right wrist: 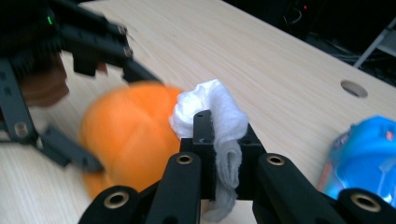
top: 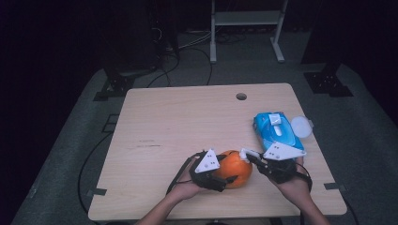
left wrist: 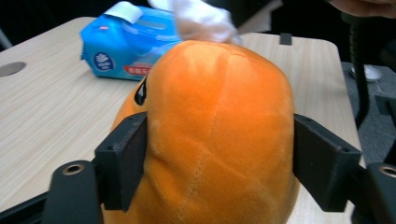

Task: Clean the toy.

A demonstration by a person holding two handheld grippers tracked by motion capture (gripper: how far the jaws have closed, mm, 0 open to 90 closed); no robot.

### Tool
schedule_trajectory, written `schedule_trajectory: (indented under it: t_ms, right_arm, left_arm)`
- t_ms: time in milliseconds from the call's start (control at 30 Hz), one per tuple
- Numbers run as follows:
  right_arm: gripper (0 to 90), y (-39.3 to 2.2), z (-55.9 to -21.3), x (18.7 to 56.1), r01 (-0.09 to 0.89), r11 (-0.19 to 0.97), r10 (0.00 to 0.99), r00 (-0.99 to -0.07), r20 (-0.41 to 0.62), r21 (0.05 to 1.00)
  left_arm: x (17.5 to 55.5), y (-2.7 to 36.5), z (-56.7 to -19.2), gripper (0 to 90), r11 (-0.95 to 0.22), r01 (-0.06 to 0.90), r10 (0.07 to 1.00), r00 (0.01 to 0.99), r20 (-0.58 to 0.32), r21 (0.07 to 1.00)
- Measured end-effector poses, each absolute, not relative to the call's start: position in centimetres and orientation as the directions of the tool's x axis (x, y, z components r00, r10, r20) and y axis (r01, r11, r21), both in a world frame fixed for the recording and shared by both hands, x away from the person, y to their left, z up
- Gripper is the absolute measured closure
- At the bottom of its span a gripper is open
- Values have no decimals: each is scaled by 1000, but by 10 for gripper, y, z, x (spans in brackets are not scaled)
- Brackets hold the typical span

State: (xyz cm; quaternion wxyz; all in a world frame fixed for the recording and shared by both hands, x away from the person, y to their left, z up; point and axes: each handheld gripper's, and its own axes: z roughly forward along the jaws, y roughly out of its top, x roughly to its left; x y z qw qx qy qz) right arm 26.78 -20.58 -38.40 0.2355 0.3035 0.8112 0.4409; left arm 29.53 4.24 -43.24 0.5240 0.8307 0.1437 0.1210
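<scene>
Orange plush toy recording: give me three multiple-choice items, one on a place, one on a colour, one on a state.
1. Where does the blue wipes pack lie on the table in the high view?
A. right side
B. left side
C. near edge, middle

2. What colour is the wipe in the right gripper?
A. yellow
B. white
C. green

3. How does the left gripper stand to the orange plush toy?
A. far from it
B. resting on top of it
C. one jaw at each side

Answers: 1 A, the pack lies right of the toy. 2 B, white cloth is clamped between the jaws. 3 C, the left gripper view shows the toy between them.
</scene>
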Motion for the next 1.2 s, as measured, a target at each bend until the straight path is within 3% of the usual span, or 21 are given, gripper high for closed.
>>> schedule_trajectory:
  t_ms: [233, 400, 667, 900, 1200]
  right_arm:
    - [826, -192, -378, 256, 250, 457, 655, -744, -133, 853]
    - [826, -168, -376, 247, 201, 487, 599, -785, -157, 850]
    - [826, -183, -375, 260, 221, 466, 655, -737, -166, 857]
    - [826, -204, -384, 269, 281, 454, 705, -694, -148, 845]
    - [826, -180, -377, 254, 232, 467, 642, -753, -146, 853]
  left_arm:
    - [297, 41, -434, 200, -389, 152, 406, 914, 21, 909]
    - [290, 34, -435, 200, -423, 92, 368, 926, 79, 901]
    - [292, 34, -434, 214, -414, 78, 371, 924, 90, 907]
    - [302, 46, -434, 206, -357, 167, 414, 910, -5, 919]
    - [300, 41, -437, 200, -350, 185, 452, 892, -7, 918]
